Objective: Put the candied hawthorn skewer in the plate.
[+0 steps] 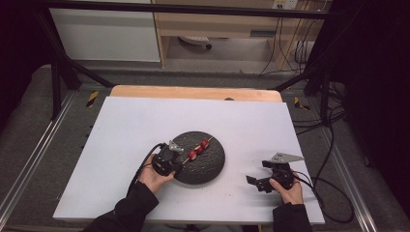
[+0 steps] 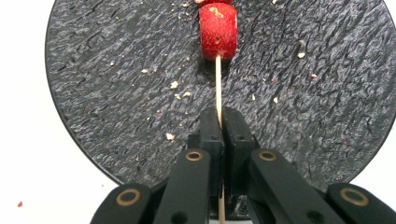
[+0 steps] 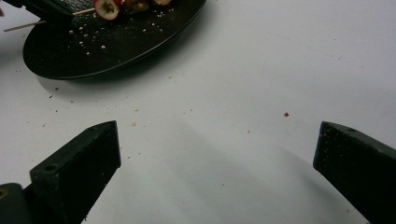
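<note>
Currently left tool is clenched on the thin skewer, w/ red fruit pieces threaded further up, over the dark slate plate. Right tool sits spread wide above the tabletop, well apart. Risk: stick is thin, so it could pivot or slip btwn the jaws, and fruit may slide off if tilted.

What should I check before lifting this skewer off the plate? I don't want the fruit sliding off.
1. Left gripper shut on the skewer: ok.
2. Grip sits on bare stick, apart from the red fruit pieces: ok.
3. Fruit threaded on the stick: ok, three pieces in the high view.
4. Plate flat on the table: ok.
5. Right gripper open, beside the plate: ok.
6. Grip firmness: cannot tell.
</note>
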A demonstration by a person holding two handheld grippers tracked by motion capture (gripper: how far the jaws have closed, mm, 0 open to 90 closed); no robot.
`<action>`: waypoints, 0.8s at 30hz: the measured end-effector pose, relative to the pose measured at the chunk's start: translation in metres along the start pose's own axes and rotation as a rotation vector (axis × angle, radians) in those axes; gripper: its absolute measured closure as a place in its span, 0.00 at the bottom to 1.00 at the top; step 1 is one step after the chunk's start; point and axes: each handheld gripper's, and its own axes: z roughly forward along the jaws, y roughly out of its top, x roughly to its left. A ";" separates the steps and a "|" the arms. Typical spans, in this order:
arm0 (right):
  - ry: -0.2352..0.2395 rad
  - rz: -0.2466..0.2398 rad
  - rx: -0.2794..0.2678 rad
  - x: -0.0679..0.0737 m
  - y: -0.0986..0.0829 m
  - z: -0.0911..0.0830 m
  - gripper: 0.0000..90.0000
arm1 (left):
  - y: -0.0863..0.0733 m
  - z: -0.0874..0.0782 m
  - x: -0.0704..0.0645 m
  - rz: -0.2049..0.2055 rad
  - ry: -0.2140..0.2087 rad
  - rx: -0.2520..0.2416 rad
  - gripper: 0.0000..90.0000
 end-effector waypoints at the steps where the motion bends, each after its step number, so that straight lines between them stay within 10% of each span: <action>1: -0.001 0.002 0.002 0.000 0.000 0.000 0.01 | 0.000 -0.001 0.000 0.001 -0.002 -0.003 0.95; 13: -0.007 0.000 0.002 0.000 0.000 0.000 0.01 | -0.014 -0.024 0.009 0.037 -0.058 -0.100 0.57; 24: -0.010 0.005 0.004 0.000 0.000 0.000 0.01 | -0.043 -0.053 0.035 0.033 -0.017 -0.147 0.26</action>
